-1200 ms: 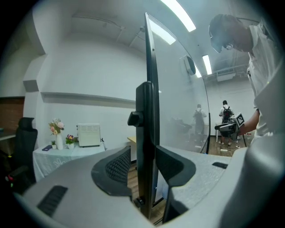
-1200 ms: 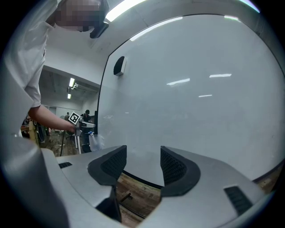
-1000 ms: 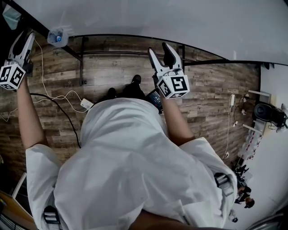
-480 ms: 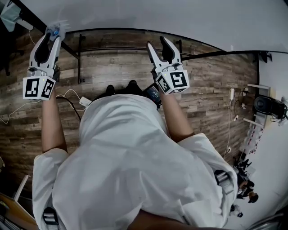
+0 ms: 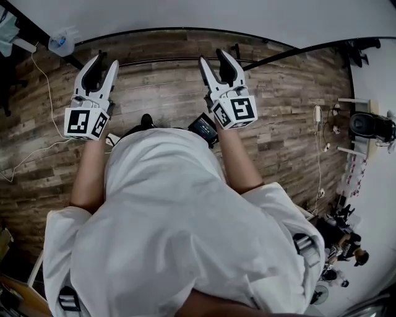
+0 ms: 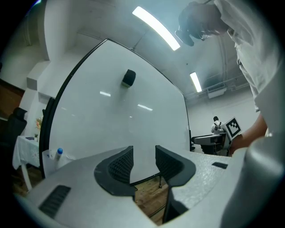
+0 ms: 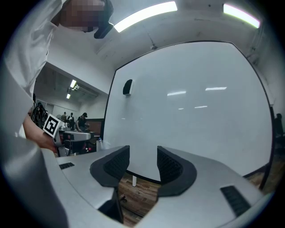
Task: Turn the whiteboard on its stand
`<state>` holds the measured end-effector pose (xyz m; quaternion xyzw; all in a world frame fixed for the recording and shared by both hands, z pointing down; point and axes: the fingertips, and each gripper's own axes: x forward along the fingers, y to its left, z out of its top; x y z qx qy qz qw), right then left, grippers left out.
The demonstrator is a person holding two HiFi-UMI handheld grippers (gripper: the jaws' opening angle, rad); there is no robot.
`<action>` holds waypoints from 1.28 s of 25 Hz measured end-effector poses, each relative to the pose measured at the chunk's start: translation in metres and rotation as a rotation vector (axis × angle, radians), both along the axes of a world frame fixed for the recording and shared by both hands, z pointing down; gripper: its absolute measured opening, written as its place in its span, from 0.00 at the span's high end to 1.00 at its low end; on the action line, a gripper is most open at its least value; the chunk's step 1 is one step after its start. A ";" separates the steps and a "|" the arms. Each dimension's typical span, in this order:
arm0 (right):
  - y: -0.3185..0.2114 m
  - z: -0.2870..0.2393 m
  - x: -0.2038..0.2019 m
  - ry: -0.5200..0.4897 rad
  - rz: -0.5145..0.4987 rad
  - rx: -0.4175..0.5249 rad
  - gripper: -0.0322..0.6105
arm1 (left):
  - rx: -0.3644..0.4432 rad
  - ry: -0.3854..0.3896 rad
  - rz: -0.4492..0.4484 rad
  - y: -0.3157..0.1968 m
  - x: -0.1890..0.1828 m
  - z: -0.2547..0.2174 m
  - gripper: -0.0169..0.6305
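At twelve o'clock before the whiteboard (image 5: 216, 15), the left gripper (image 5: 104, 62) and right gripper (image 5: 213, 59) are hovering, jaws apart and empty, the right's having just been closing.

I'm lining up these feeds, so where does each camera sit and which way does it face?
Head view: on the person's head, steeply down at floor and whiteboard; shows shirt, forearms, left gripper, right gripper.
Left gripper view: on that gripper, along its parted, empty jaws at whiteboard; shirt at right.
Right gripper view: likewise; shirt at left; empty jaws have just been closing.
Both gripper views share the whiteboard's black block.
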<state>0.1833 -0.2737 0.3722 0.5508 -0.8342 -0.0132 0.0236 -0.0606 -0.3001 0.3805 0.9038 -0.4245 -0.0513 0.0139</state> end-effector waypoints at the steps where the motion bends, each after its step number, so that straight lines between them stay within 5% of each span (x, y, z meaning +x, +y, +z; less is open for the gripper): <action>1: 0.011 -0.001 0.003 0.001 -0.001 0.002 0.65 | 0.002 -0.004 0.008 0.010 0.008 0.000 0.72; 17: 0.256 0.035 0.037 -0.010 0.034 -0.077 0.75 | -0.080 -0.076 0.042 0.234 0.045 0.036 0.73; 32: 0.326 0.011 0.007 -0.022 0.098 -0.057 0.72 | -0.059 -0.079 0.099 0.301 0.011 0.015 0.73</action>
